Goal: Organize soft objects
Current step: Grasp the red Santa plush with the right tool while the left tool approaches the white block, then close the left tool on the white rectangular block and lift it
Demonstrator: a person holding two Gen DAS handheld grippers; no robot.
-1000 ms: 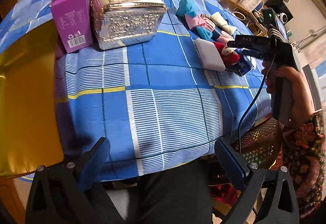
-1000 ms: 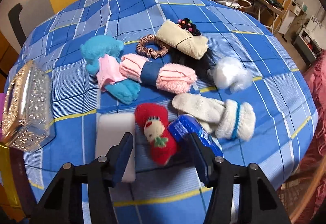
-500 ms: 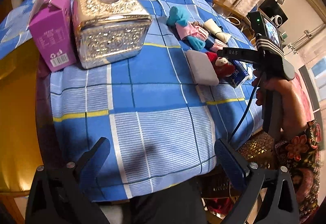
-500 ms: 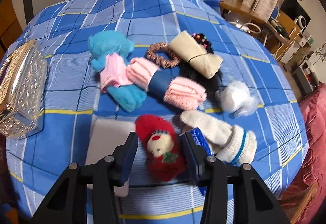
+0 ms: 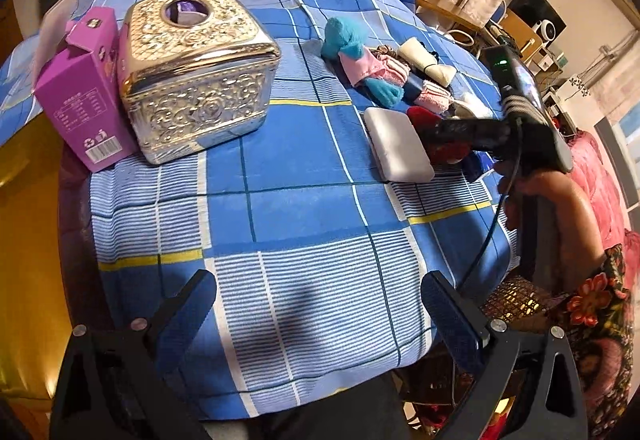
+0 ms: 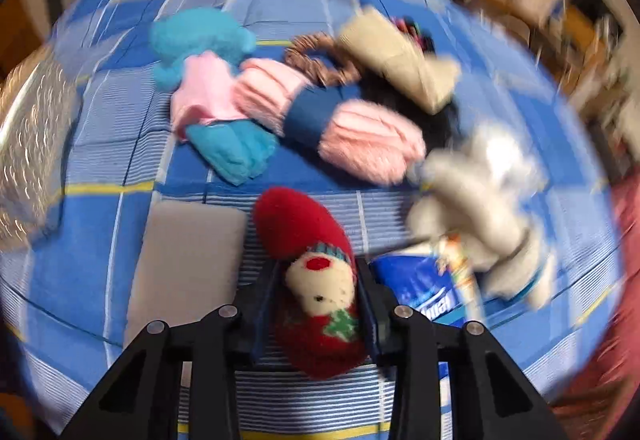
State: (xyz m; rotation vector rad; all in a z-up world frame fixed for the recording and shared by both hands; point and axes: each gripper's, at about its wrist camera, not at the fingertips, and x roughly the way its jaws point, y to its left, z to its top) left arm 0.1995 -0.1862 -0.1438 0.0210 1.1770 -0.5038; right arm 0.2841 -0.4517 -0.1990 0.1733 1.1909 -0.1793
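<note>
My right gripper is shut on a red plush toy with a cream bear face, its fingers pressing both sides of it on the blue checked tablecloth. In the left wrist view the right gripper reaches over the red toy. Beyond lie a teal and pink cloth, a pink fuzzy roll with a navy band, a beige roll, a brown scrunchie and white mittens. My left gripper is open and empty above the table's near edge.
A white flat pad lies left of the red toy; a blue packet lies right of it. An ornate gold tissue box and a purple carton stand at the left. A yellow chair is at the table's left.
My right gripper has moved forward and closed its fingers on the red plush toy; its view is now blurred by motion. My left gripper has shifted a little, staying open.
</note>
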